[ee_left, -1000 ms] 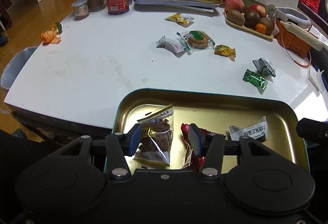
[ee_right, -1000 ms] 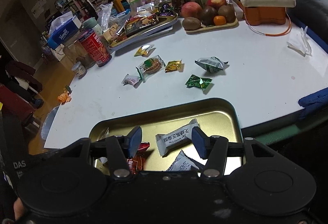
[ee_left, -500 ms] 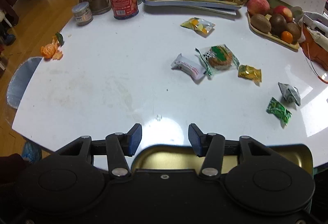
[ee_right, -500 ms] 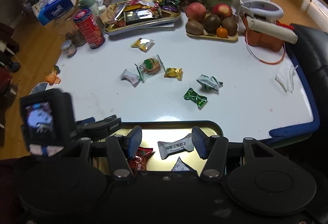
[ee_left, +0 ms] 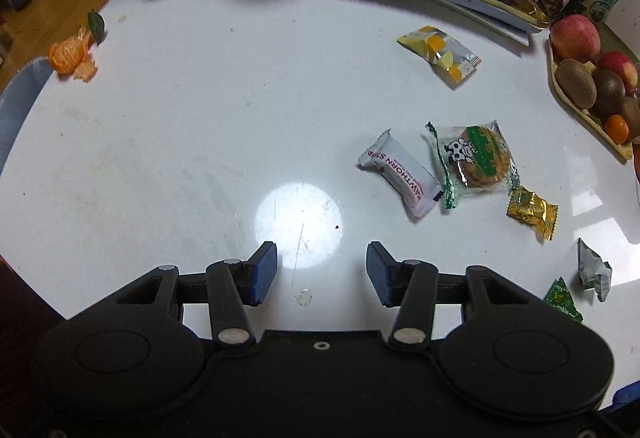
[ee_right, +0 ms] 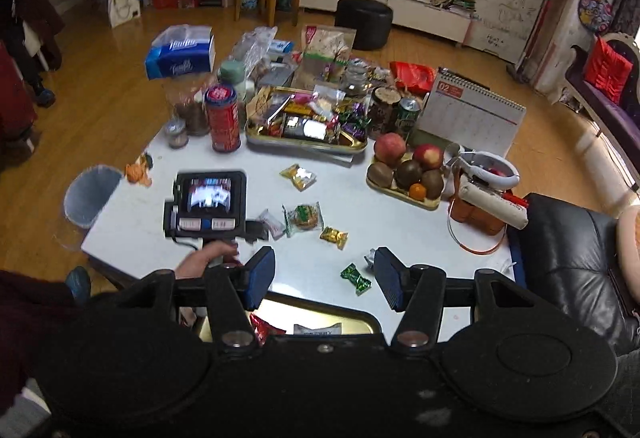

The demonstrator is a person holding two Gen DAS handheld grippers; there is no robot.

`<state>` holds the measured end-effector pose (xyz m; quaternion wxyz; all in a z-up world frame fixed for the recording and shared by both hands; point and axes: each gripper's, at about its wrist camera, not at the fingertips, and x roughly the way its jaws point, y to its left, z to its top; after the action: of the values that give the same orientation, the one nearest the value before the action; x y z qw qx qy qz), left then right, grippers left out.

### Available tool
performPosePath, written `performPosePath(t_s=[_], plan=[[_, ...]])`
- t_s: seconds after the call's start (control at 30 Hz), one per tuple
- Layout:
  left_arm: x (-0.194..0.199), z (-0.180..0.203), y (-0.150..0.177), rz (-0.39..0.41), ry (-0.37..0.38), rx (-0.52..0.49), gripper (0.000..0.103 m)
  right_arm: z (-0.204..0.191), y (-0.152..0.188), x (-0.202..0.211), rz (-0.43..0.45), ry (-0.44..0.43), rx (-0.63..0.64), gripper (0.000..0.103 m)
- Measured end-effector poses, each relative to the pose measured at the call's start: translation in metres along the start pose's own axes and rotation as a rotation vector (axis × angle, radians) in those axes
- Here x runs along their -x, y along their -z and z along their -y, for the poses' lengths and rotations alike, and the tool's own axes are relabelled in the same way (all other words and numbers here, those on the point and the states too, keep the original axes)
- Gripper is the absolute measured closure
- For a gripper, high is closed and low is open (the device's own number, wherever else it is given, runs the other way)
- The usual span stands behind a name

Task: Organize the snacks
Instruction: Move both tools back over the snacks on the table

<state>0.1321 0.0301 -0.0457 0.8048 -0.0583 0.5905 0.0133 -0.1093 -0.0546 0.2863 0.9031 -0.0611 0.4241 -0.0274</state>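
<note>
Collection phase of snack sorting. The left claw [ee_left: 322, 274], jaws parted and empty, hangs over bare white bench [ee_left: 160, 141], with the hawthorn strip packet [ee_left: 400, 177] ahead and to its right, touching the green-edged biscuit packet [ee_left: 474, 159]; a gold candy [ee_left: 531, 211] and a yellow packet [ee_left: 439, 55] lie farther off. The right claw [ee_right: 324, 278], likewise parted and empty, hangs high above the gold tin tray [ee_right: 360, 318], which holds a red packet [ee_right: 264, 328] and a white one. Judged next: carry the left claw over to the hawthorn strip, straddle its narrow width, close, and carry it to the tray.
</note>
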Motion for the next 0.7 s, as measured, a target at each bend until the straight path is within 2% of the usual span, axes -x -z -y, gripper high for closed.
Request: performPosePath(t_s=[0.1,0.2,0.37,0.5,0.7], plan=[[0.000,0.004,0.003,0.004,-0.028,-0.025,0.047,0.003,-0.007,0.010,0.039,0.029,-0.015,0.046],[0.005,0.005,0.003,0.033,-0.047,-0.037,0.047,0.008,-0.014,0.017,0.058,0.012,-0.046,0.046],[0.009,0.006,0.001,0.061,-0.056,-0.044,0.047,0.021,-0.014,0.010,-0.002,-0.023,-0.117,0.046],[0.011,0.011,0.003,0.079,-0.066,-0.069,0.047,0.022,-0.006,0.001,-0.066,-0.038,-0.113,0.045],[0.015,0.022,0.006,0.107,-0.064,-0.123,0.046,0.015,-0.013,0.004,-0.016,-0.091,-0.137,0.045]])
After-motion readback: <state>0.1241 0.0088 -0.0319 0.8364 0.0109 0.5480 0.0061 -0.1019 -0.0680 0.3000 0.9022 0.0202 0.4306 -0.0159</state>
